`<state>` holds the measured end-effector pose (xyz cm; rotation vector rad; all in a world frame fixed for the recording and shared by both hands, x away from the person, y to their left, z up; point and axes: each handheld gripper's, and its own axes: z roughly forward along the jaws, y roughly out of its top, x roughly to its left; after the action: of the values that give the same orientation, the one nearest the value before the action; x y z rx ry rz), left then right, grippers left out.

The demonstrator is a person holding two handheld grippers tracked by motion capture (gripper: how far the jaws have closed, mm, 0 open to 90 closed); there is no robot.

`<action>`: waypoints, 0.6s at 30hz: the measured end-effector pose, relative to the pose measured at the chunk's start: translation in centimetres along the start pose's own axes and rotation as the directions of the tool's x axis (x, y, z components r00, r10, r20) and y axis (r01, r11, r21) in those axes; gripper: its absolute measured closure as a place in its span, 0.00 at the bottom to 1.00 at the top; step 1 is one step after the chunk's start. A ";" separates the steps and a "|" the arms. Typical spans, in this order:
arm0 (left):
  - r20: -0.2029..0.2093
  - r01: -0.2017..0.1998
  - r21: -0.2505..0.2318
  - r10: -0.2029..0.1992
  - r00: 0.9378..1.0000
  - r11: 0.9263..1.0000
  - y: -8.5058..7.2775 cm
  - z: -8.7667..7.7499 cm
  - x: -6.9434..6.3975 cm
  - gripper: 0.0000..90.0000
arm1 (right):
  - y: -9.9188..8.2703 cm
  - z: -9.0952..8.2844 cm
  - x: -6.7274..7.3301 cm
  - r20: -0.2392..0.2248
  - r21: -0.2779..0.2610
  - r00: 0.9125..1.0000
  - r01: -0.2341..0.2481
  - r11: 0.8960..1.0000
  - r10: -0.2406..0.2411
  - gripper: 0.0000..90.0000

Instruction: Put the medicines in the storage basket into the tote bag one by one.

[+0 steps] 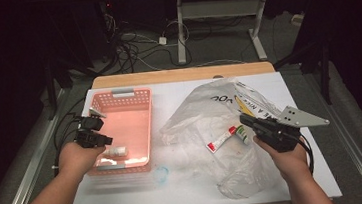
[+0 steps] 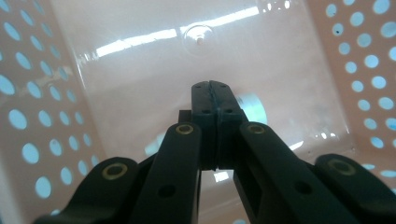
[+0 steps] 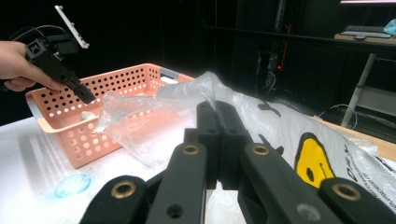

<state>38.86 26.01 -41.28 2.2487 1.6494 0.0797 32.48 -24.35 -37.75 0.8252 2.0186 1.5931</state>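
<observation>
1. The left hand-held gripper (image 1: 103,138) hangs over the near end of the pink perforated plastic basket (image 1: 134,102), its two black jaws pressed together with nothing between them.
2. In the left gripper view the closed left hand-held gripper (image 2: 213,87) points down at the basket's glossy floor, and a pale round-ended object (image 2: 252,106), too blurred to tell apart, lies just behind the jaw tips.
3. From the high view a small white bottle (image 1: 115,151) lies on its side in the basket's near end, just beside the left hand-held gripper.
4. The basket stands near the left edge of the white desk (image 1: 187,189).
5. The right hand-held gripper (image 1: 244,120) is held over the crumpled clear plastic bag (image 1: 195,111) toward the desk's right edge; its jaws are also together and empty.
6. A white tube with red and green printing (image 1: 226,138) lies on the bag, just beside the right hand-held gripper's tips.
7. In the right gripper view the closed jaws point across the bag toward the basket, and a yellow printed face (image 3: 314,161) shows on the bag.
8. A small clear round lid (image 1: 161,174) lies on the desk just in front of the basket.
</observation>
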 end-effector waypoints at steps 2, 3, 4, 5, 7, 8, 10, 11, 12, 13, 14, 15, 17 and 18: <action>-0.011 -0.004 -0.025 0.003 1.000 1.000 0.0 -0.1 -0.1 0.98 | 0.1 0.0 0.2 0.003 -0.003 1.000 0.003 1.000 -0.003 1.00; -0.003 -0.013 -0.026 0.013 1.000 1.000 0.0 -0.1 -0.2 0.98 | 0.2 0.0 0.3 0.001 -0.002 1.000 0.001 1.000 -0.001 1.00; 0.002 -0.019 -0.026 0.019 1.000 0.999 0.0 0.0 -0.2 0.97 | 0.2 -0.1 0.4 -0.002 -0.004 1.000 0.011 1.000 -0.011 1.00; 0.020 -0.028 -0.022 0.029 0.999 0.999 0.1 0.1 -0.2 0.95 | 0.3 -0.1 0.4 -0.004 -0.002 1.000 0.010 1.000 -0.010 1.00; 0.041 -0.053 0.003 0.053 0.998 0.999 0.3 0.4 -0.4 0.76 | 0.3 0.0 0.5 -0.009 -0.007 1.000 0.015 1.000 -0.015 1.00; 0.039 -0.077 0.009 0.077 0.996 0.997 0.4 0.5 -0.5 0.69 | 0.3 0.0 0.5 -0.008 -0.004 1.000 0.013 1.000 -0.013 1.00; 0.048 -0.115 0.057 0.112 0.993 0.992 0.6 0.8 -0.4 0.57 | 0.3 0.0 0.5 -0.007 -0.002 1.000 0.011 1.000 -0.011 1.00; 0.052 -0.112 0.078 0.108 0.993 0.991 0.6 0.9 -0.3 0.53 | 0.2 0.0 0.4 -0.006 -0.003 1.000 0.007 1.000 -0.007 1.00; 0.061 -0.119 0.094 0.114 0.992 0.988 0.7 1.1 -0.2 0.52 | 0.2 0.0 0.4 -0.006 -0.006 1.000 0.005 1.000 -0.005 1.00; 0.058 -0.127 0.109 0.122 0.991 0.986 0.7 1.2 -0.2 0.50 | 0.2 0.0 0.3 -0.007 -0.008 1.000 0.007 1.000 -0.007 1.00; 0.053 -0.143 0.130 0.137 0.989 0.981 0.9 1.4 -0.1 0.47 | 0.2 0.0 0.3 -0.007 -0.008 1.000 0.007 1.000 -0.007 1.00; 0.051 -0.147 0.137 0.141 0.989 0.980 0.9 1.6 -0.1 0.47 | 0.2 0.0 0.4 -0.006 -0.008 1.000 0.006 1.000 -0.006 1.00; 0.028 -0.178 0.173 0.175 0.984 0.969 1.2 2.0 -0.1 0.44 | 0.2 -0.1 0.3 -0.004 -0.007 1.000 0.006 1.000 -0.006 1.00; 0.012 -0.192 0.185 0.193 0.981 0.964 1.3 2.3 -0.2 0.44 | 0.3 -0.1 0.3 -0.004 -0.008 1.000 0.006 1.000 -0.006 1.00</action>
<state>40.55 24.96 -42.99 2.5467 1.4909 -0.0198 32.25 -24.17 -37.48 0.8127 2.0141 1.5995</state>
